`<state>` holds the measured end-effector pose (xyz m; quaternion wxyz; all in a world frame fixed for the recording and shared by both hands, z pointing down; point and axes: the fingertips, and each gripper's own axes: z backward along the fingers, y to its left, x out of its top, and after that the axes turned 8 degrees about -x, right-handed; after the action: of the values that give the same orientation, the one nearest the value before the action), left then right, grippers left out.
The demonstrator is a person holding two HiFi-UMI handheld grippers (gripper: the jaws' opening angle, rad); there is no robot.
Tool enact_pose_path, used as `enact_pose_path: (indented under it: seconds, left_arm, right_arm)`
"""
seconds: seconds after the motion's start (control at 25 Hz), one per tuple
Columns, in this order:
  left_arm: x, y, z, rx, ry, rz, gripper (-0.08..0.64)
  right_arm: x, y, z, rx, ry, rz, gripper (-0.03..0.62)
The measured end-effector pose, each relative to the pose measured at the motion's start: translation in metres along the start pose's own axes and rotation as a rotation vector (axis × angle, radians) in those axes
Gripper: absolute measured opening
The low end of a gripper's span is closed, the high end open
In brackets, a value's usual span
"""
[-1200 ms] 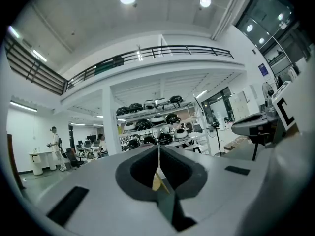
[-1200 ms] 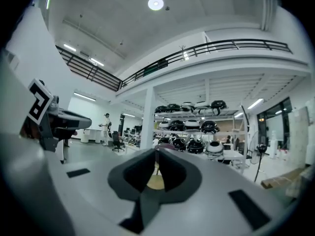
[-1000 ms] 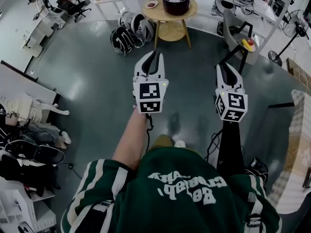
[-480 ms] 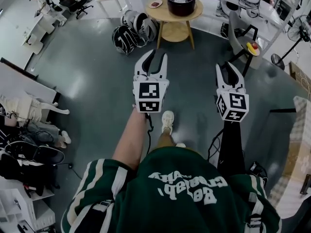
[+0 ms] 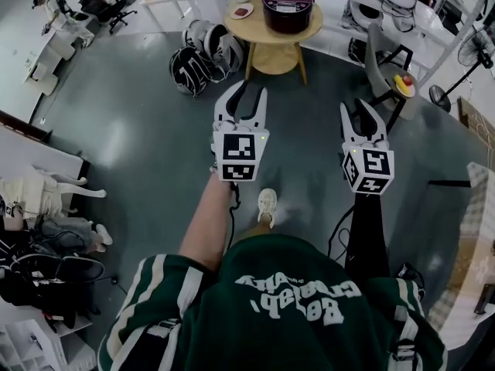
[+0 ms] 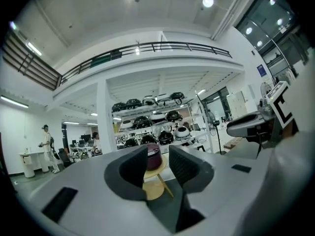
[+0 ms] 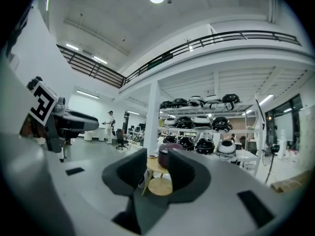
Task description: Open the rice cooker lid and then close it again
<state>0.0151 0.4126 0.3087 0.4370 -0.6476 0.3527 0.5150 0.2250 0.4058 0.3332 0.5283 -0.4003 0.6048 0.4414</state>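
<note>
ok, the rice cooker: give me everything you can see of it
The rice cooker is a round, squat pot in dark maroon with a glossy, plastic-looking shell and a darker band around the top. Its lid is down and it stands upright. It sits on a round light-wood side table, toward that table's far right part. A small dish lies to its left, apart from it. Only the tabletop touches it. Buttons, latch and any cord are too small to make out.

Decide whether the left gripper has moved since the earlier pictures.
Yes: the left gripper has advanced slightly toward the round table, its tongs just opening with nothing between them.
</note>
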Motion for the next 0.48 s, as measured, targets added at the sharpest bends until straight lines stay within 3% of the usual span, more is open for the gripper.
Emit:
enact_pose_path:
  seconds: [0.48]
  left_arm:
    - [-0.008,0.099,-0.086,-0.061,-0.009,0.023,0.118]
  right_arm:
    - [0.022,0.035,-0.127,-0.007,0.001,0.021,0.143]
